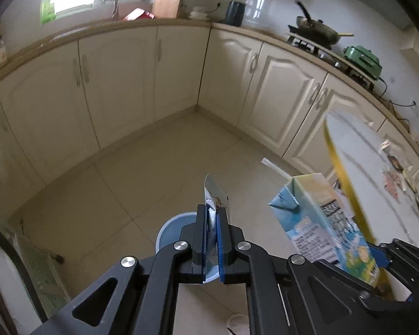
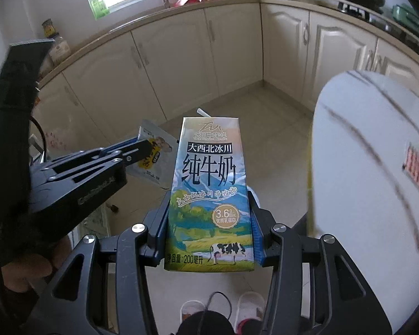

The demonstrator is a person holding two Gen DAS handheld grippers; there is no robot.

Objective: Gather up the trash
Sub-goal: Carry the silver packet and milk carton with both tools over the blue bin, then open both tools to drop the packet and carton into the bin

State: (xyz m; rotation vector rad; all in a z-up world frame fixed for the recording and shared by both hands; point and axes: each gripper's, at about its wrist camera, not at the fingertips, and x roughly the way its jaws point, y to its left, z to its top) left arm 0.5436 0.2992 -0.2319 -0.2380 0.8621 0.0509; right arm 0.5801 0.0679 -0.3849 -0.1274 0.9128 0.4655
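Note:
In the left wrist view my left gripper (image 1: 212, 212) is shut on a crumpled silver-and-blue snack wrapper (image 1: 215, 192) that sticks up between the pads. Directly beneath it on the floor is a light blue bin (image 1: 169, 227), partly hidden by the jaws. To the right a blue-and-green milk carton (image 1: 318, 217) with a white straw (image 1: 275, 169) is tilted. In the right wrist view my right gripper (image 2: 209, 206) is shut on this milk carton (image 2: 209, 162), upright between the blue pads. My left gripper (image 2: 142, 146) shows there at the left with the wrapper (image 2: 157, 150).
Cream kitchen cabinets (image 1: 120, 83) wrap around the tiled floor (image 1: 142, 167), under a worktop with a kettle (image 1: 235, 12), a pan (image 1: 318, 29) and a green pot (image 1: 363, 58). A white round table (image 2: 371, 173) is close on the right. The person's slippers (image 2: 247, 305) are below.

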